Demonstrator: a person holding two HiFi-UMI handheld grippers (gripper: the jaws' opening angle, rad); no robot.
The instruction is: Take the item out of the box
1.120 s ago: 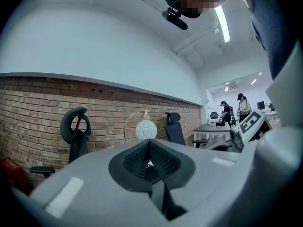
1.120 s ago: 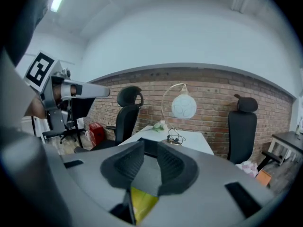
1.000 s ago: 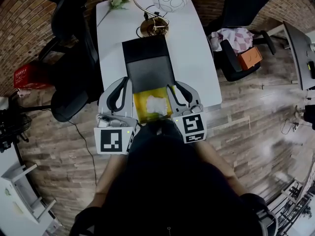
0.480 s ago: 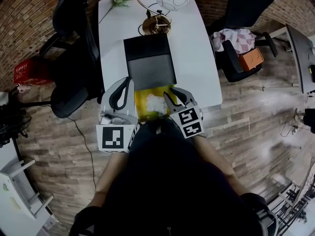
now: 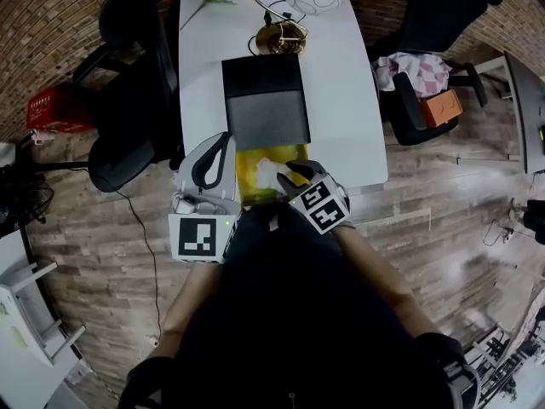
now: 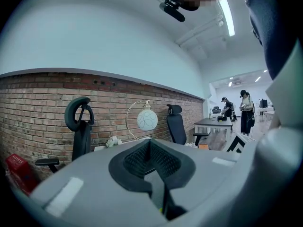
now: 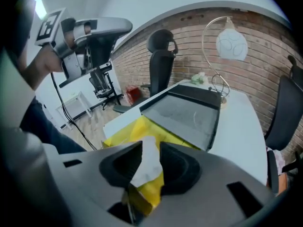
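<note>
**A:** Right gripper view first: what sits between your jaws?

**B:** The white item (image 7: 147, 165). My right gripper (image 7: 150, 150) tilts down into the yellow box (image 7: 124, 132). Its jaws have just been opening and now stand wide, one on each side of the item, with no pad pressing on it.

**A:** And the item is still inside?

**B:** Yes, low in the box at the near edge of the table (image 7: 239, 122). The black lid (image 7: 185, 109) lies open on the far side.

**A:** How do you do this well?

**B:** I think I should go a little deeper so the pads take the item's body and not just the loose yellow lining. Then I close gently, because it looks soft and crumpled, and lift straight up clear of the walls.

**A:** Your other hand?

**B:** My left gripper (image 6: 149, 144) has its jaws closed together and empty. It sits just left of the box, and I cannot tell whether it touches it. It could steady the box if the lining drags.

**A:** What about the room?

**B:** The white table carries a globe lamp (image 7: 231, 44) at its far end. Black chairs (image 7: 161, 56) stand around it, with a brick wall (image 7: 265, 60) behind and a wood floor (image 5: 434, 220).
</note>
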